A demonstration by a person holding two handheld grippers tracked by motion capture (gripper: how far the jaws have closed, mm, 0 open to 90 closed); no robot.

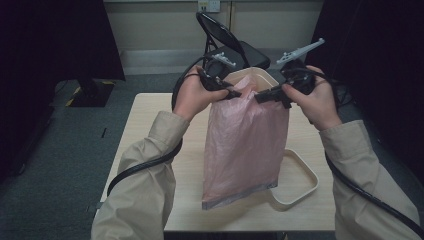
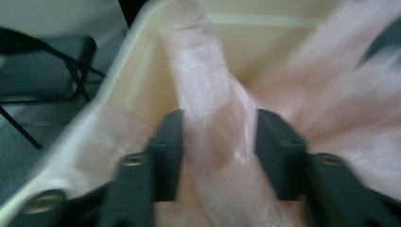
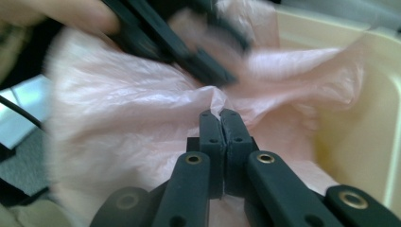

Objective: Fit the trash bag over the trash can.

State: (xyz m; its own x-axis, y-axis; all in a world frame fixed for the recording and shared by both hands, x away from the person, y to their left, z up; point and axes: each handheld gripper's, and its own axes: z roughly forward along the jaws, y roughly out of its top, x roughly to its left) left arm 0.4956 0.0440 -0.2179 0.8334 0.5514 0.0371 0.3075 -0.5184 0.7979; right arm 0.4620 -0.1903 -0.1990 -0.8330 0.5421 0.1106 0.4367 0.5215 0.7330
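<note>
My raised right gripper (image 3: 221,115) pinched on the pink bag (image 1: 243,145), left gripper (image 2: 220,137) wide apart around a fold, cream bin (image 1: 296,192) behind.

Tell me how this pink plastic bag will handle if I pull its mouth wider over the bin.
The pink bag is thin, crinkled film, so it is probably floppy and will follow the pull. The right gripper pinches just a small fold, which could slip or tear. The left gripper has jaws apart around a bunched strip, so that side likely sags onto the cream bin.
</note>
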